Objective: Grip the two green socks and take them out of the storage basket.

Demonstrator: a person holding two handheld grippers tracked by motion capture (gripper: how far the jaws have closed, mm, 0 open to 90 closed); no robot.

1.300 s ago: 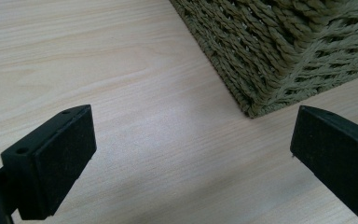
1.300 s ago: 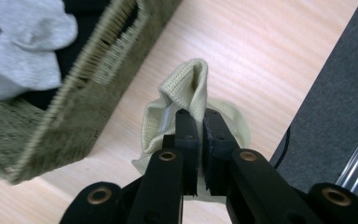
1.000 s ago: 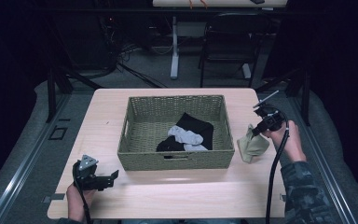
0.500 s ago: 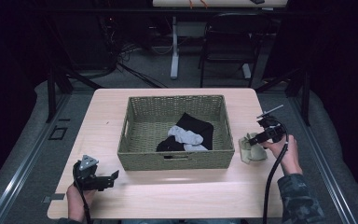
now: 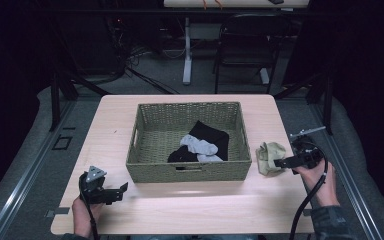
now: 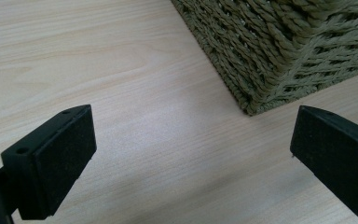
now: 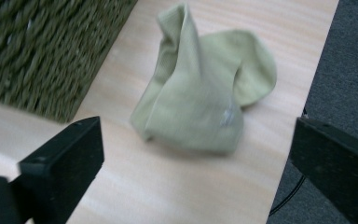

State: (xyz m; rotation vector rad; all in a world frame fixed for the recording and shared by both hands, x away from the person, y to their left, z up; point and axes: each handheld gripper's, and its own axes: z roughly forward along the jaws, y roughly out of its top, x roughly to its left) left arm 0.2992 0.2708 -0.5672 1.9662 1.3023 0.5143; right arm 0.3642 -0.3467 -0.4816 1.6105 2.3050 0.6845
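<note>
At this moment your right tongs (image 5: 281, 162) stood apart, with nothing between the jaws, just beside the pale green sock (image 5: 269, 156). The sock lay crumpled on the table (image 5: 190, 200), near the right wall of the woven basket (image 5: 190, 170) and close to the table's right edge. In the right gripper view the sock (image 7: 204, 98) sat ahead of the 2 open jaws, partly bunched upward, with no jaw touching it.

Your left tongs (image 5: 116, 191) were also apart and empty, resting low over the table near the basket's front left corner. The left gripper view showed that corner (image 6: 279, 51) ahead and bare wood between the jaws.

The basket held 1 black garment (image 5: 211, 137) and 1 light grey sock (image 5: 200, 146), lying together near its front right part.

Judged step: the green sock was out of the basket and free on the table, so the work in hand appeared to be handling that sock with the right tongs; whether it was being set down or about to be picked up could not be told.

If a grasp was the next move, it called for the following:
1. You had to bring the right tongs forward over the raised fold.
2. You had to close on that fold, not on the flat toe.
3. You had to keep clear of the table edge, since a push could slide the sock off.
</note>
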